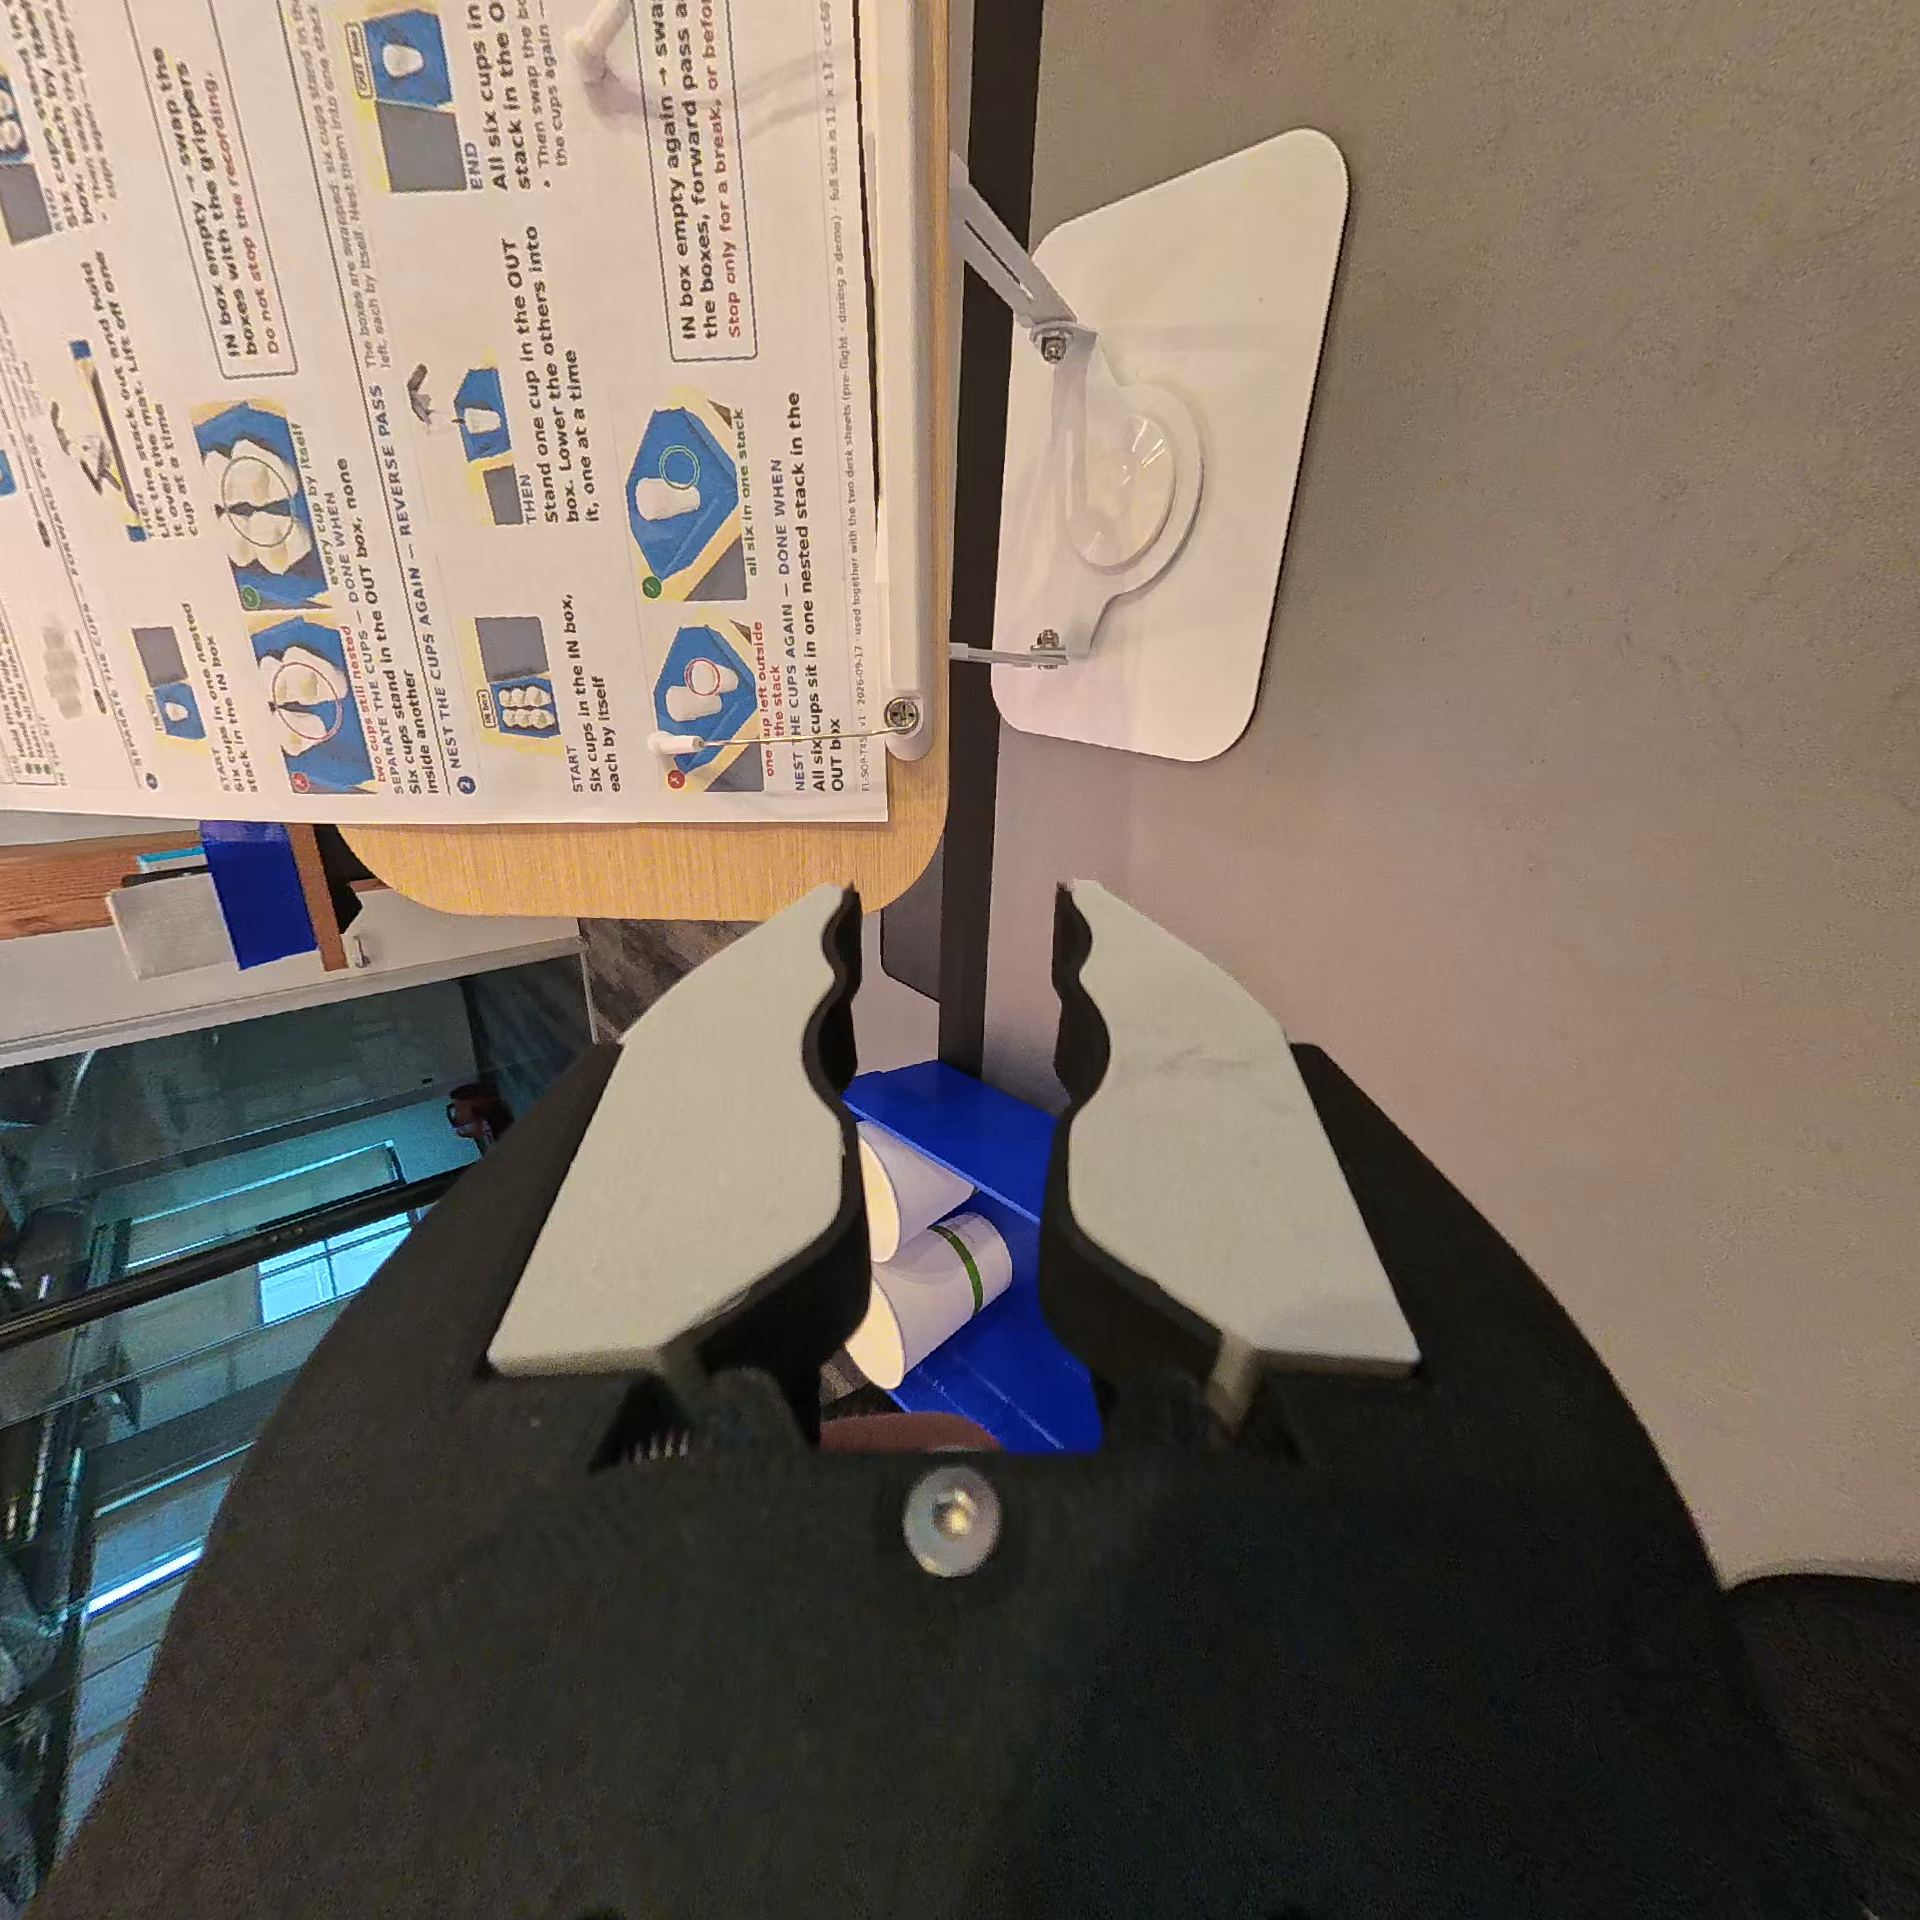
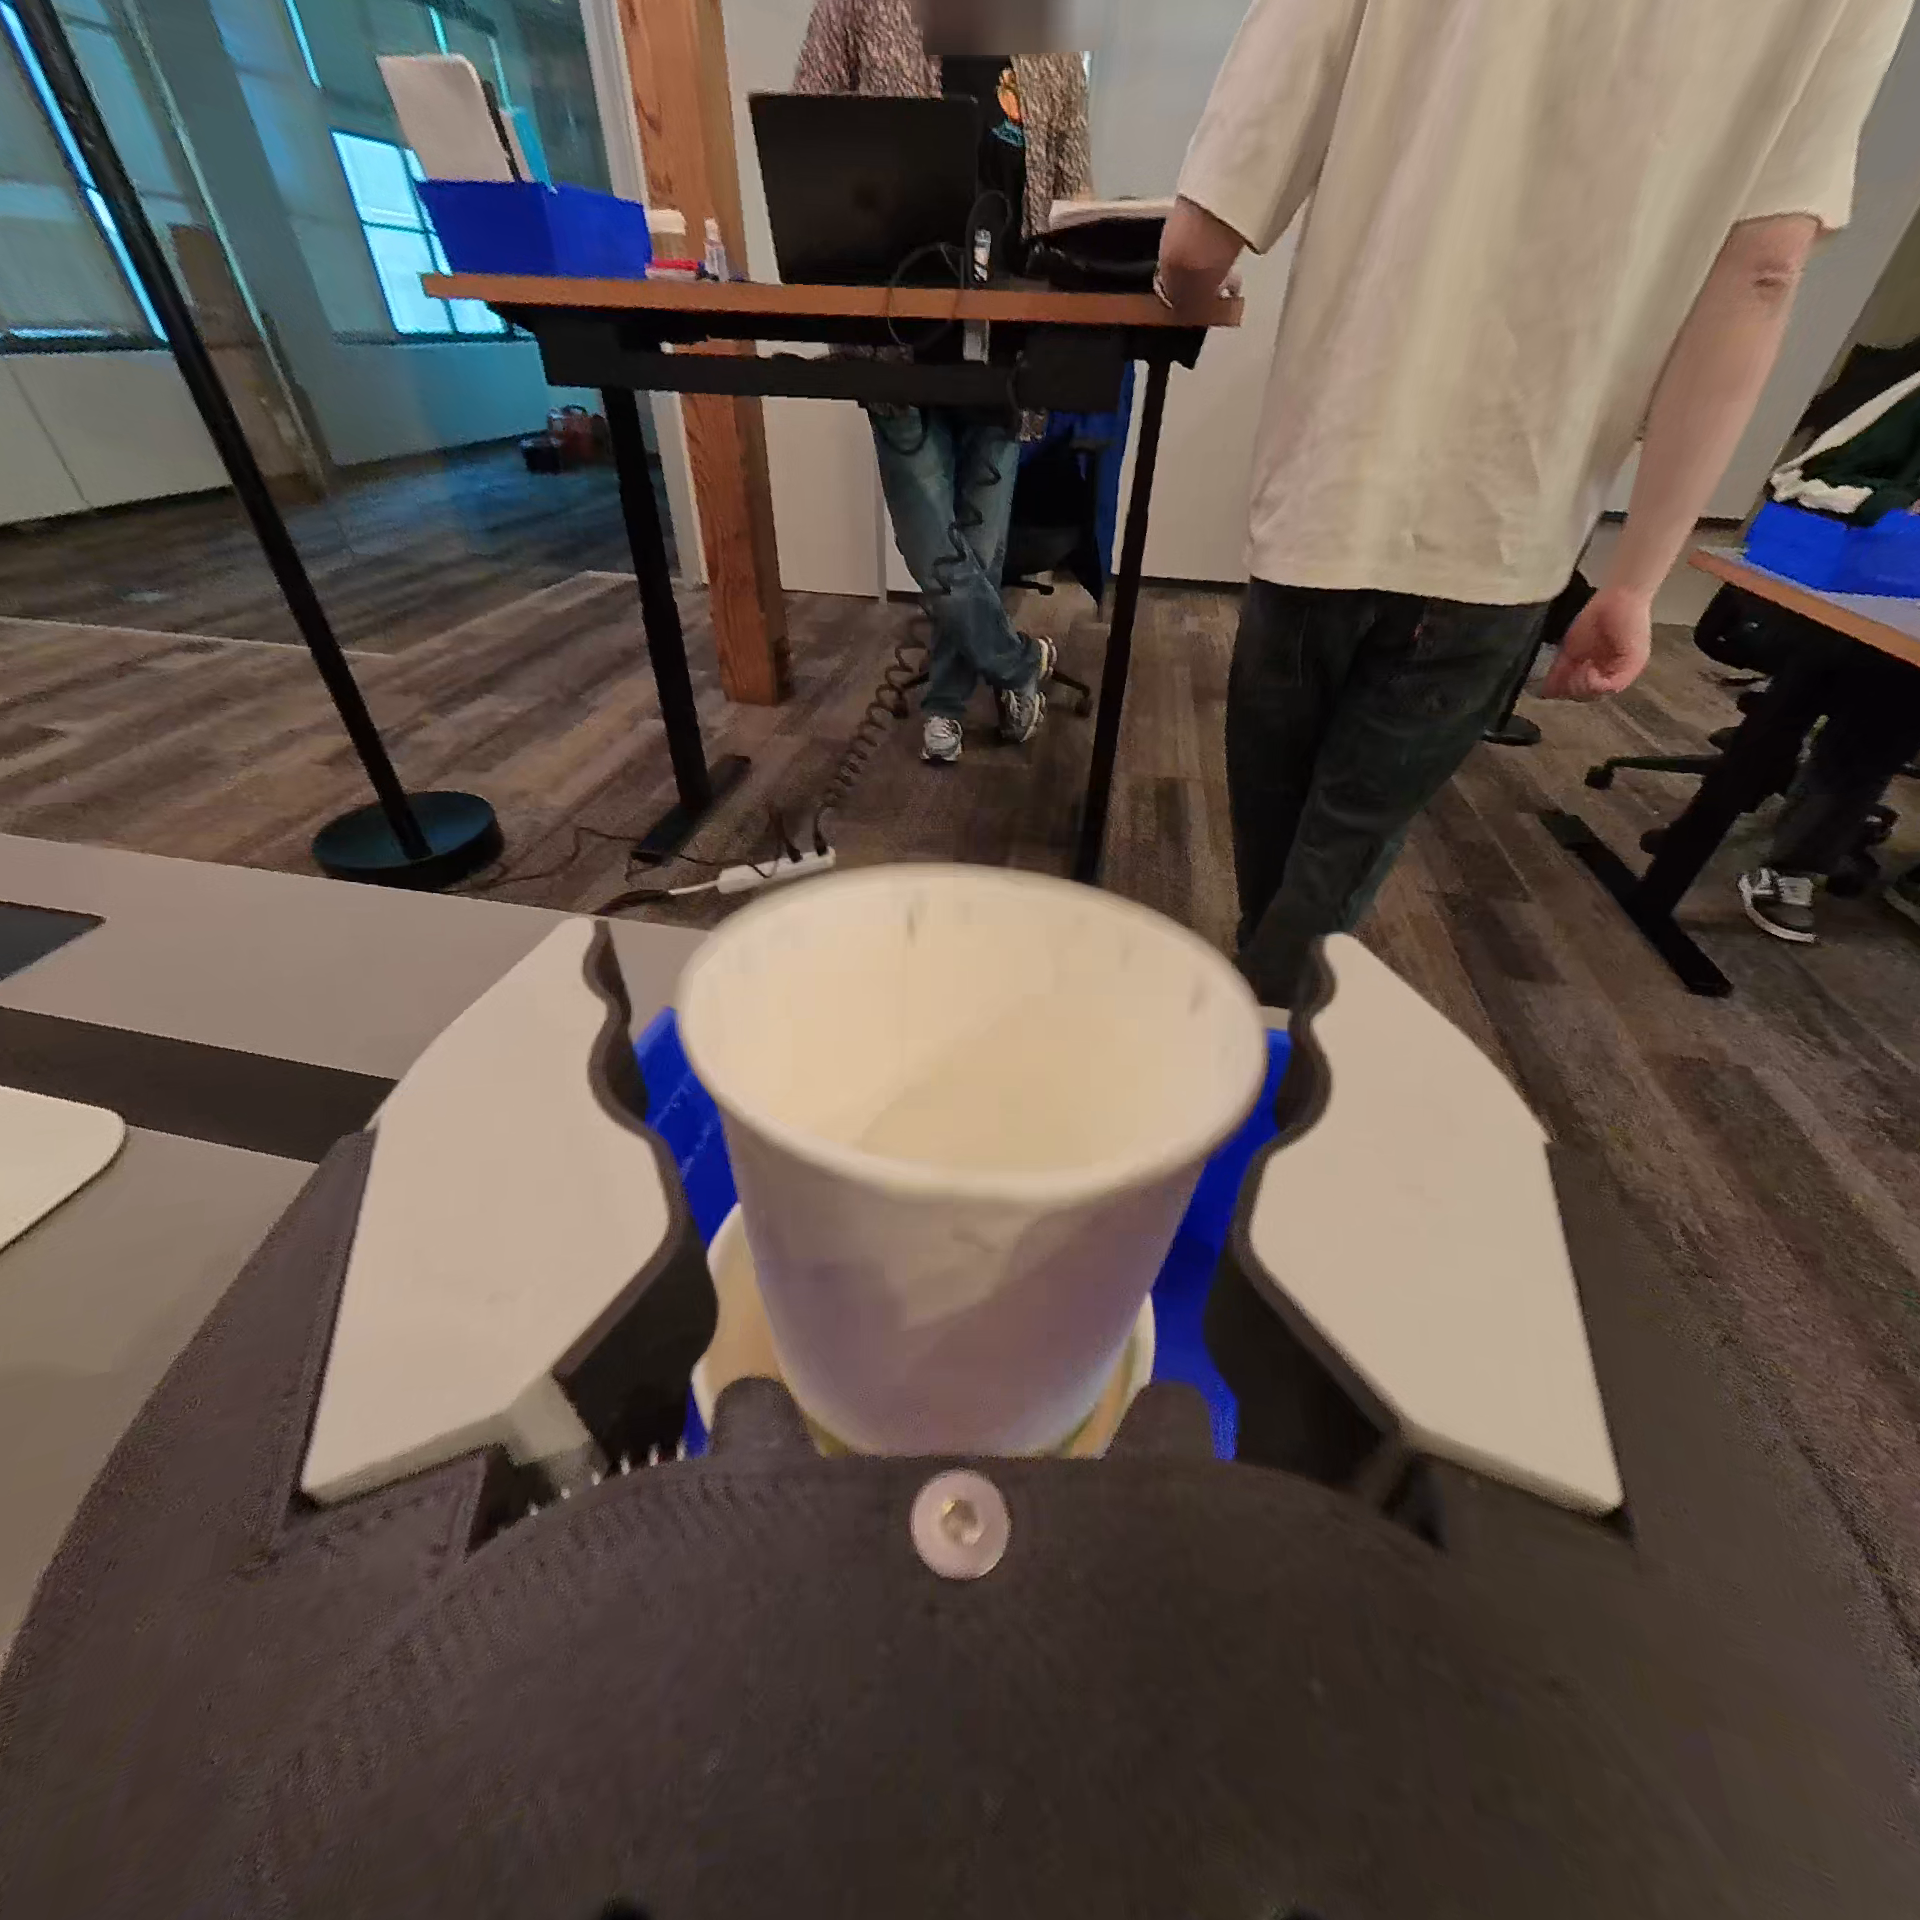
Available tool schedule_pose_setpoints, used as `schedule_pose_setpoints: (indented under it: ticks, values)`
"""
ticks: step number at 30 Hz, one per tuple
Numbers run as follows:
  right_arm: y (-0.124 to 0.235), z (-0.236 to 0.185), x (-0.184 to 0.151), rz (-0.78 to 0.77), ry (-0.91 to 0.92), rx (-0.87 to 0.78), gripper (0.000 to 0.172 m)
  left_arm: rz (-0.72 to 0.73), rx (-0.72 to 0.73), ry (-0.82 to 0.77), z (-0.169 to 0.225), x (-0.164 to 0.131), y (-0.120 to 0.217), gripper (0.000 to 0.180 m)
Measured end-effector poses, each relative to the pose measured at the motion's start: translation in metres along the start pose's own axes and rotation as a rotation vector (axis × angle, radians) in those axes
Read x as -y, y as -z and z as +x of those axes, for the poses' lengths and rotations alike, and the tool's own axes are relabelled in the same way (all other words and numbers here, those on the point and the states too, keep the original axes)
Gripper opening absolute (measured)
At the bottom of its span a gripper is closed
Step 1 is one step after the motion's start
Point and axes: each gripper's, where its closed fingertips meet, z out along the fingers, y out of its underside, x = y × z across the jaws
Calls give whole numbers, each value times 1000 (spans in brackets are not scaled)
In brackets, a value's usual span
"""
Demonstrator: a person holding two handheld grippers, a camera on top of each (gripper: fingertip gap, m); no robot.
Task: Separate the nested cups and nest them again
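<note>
Two white paper cups fill the middle of the right wrist view: an upper cup [image 2: 966, 1164], its open mouth toward the camera and its inner wall creased and dented, sits nested in a lower cup [image 2: 727, 1340] whose rim shows just beneath it. Both stand over a blue box [image 2: 675, 1122] at the edge of a grey table [image 2: 208, 935]. The right gripper [image 2: 961, 987] is spread wide, its fingers [image 2: 499, 1195] flanking the upper cup with a gap visible on either side, so nothing is clamped.

Through the left wrist view, more white cups [image 1: 914, 1236] lie between the finger bases, one bearing a thin green band, against another blue box [image 1: 987, 1143]. The left gripper [image 1: 956, 914] stands partly open, and its tips close on nothing, with only a grey wall [image 1: 1558, 727] and a dark post [image 1: 997, 520] beyond them. An instruction sheet [image 1: 468, 416] hangs on a wooden board [image 1: 644, 862] above.
</note>
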Motion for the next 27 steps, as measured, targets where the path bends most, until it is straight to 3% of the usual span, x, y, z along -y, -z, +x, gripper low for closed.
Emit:
schedule_pose_setpoints:
  ticks: [5, 12, 19, 27]
  values:
    - [14, -4, 28, 60, 10, 6, 128, -8, 1, -5, -3, -1, 4, 35]
    - [36, -26, 74, 167, 71, 35, 106, -52, 36, 30, -17, -21, 2, 38]
    - [40, -73, 104, 225, 169, 98, 99, -159, 13, 187, -28, -93, -23, 46]
    - [25, -160, 110, 211, 332, 232, 92, -276, -39, 349, -24, -189, -75, 53]
